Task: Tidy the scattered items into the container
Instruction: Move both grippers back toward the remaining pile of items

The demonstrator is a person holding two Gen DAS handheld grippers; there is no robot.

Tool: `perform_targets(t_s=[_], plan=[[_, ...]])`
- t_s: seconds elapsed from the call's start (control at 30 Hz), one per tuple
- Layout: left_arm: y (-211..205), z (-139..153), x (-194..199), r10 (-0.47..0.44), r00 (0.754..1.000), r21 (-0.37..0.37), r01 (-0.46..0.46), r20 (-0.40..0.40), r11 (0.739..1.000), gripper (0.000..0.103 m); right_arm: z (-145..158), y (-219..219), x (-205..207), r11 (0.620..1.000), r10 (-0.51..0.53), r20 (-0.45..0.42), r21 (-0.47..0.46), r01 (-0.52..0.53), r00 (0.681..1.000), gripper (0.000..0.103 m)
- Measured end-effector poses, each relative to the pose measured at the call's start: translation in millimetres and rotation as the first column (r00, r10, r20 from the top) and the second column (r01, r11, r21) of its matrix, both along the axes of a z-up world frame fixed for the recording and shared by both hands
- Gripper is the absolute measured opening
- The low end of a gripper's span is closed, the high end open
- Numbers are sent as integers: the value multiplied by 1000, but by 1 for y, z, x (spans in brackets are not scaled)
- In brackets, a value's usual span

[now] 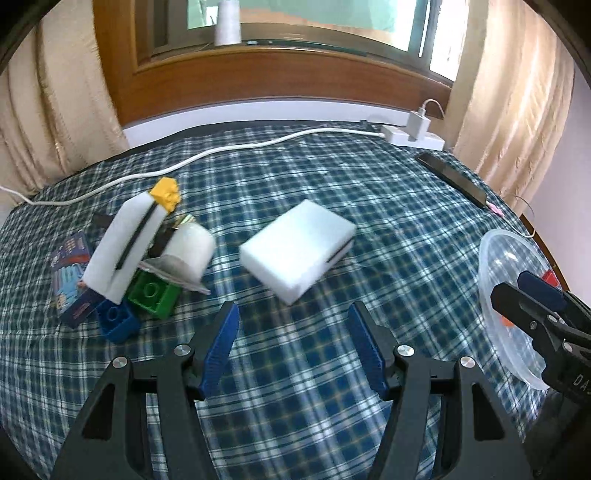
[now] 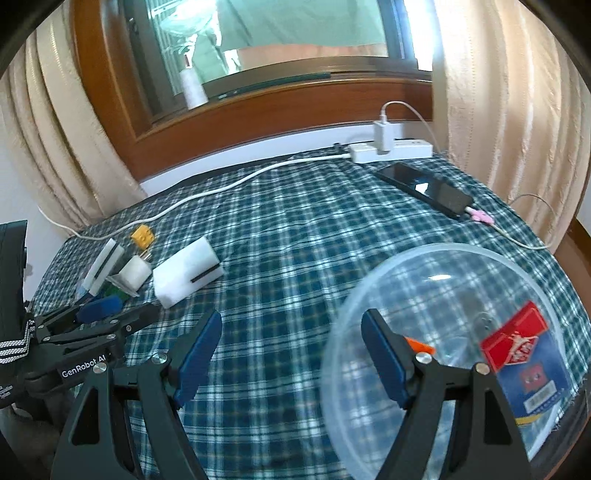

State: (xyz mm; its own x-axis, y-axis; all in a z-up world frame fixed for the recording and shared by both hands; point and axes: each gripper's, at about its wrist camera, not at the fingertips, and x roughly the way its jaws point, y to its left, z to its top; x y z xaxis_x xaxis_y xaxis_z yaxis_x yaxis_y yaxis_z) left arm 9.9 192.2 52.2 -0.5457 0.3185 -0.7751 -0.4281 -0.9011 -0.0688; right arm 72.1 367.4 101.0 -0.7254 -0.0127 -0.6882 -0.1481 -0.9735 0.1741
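Observation:
My left gripper hangs open and empty over the plaid cloth, just short of a white sponge block. Left of it lies a pile: a leaning white sponge, a yellow brick, a white cup, a green brick, a blue brick and a blue card box. My right gripper is open and empty, its right finger over the near rim of the clear plastic bowl. The bowl holds a red card box, a small orange piece and a blue packet.
A white power strip with a charger and a white cable runs along the far edge. A black phone lies at the back right. Curtains flank a wooden window sill with a white spool.

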Motion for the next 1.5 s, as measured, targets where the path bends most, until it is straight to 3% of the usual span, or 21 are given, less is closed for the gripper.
perform_targets(t_s=[0.4, 0.77, 1.23, 1.33, 1.5], plan=[[-32, -2, -14, 56, 998, 14, -56, 9, 998, 65, -9, -31, -28, 996, 81, 41, -35, -80, 996, 81], [-78, -3, -32, 165, 986, 29, -166, 15, 986, 65, -21, -51, -50, 988, 131, 85, -94, -123, 988, 81], [-152, 5, -63, 368, 930, 63, -369, 29, 927, 65, -29, -62, -65, 984, 146, 111, -123, -133, 983, 81], [-161, 6, -66, 384, 922, 86, -386, 44, 918, 72, -30, -63, -66, 983, 149, 112, -124, -135, 983, 81], [-162, 10, -65, 362, 931, 118, -366, 52, 923, 73, -30, -66, -68, 982, 151, 113, -128, -136, 982, 81]])
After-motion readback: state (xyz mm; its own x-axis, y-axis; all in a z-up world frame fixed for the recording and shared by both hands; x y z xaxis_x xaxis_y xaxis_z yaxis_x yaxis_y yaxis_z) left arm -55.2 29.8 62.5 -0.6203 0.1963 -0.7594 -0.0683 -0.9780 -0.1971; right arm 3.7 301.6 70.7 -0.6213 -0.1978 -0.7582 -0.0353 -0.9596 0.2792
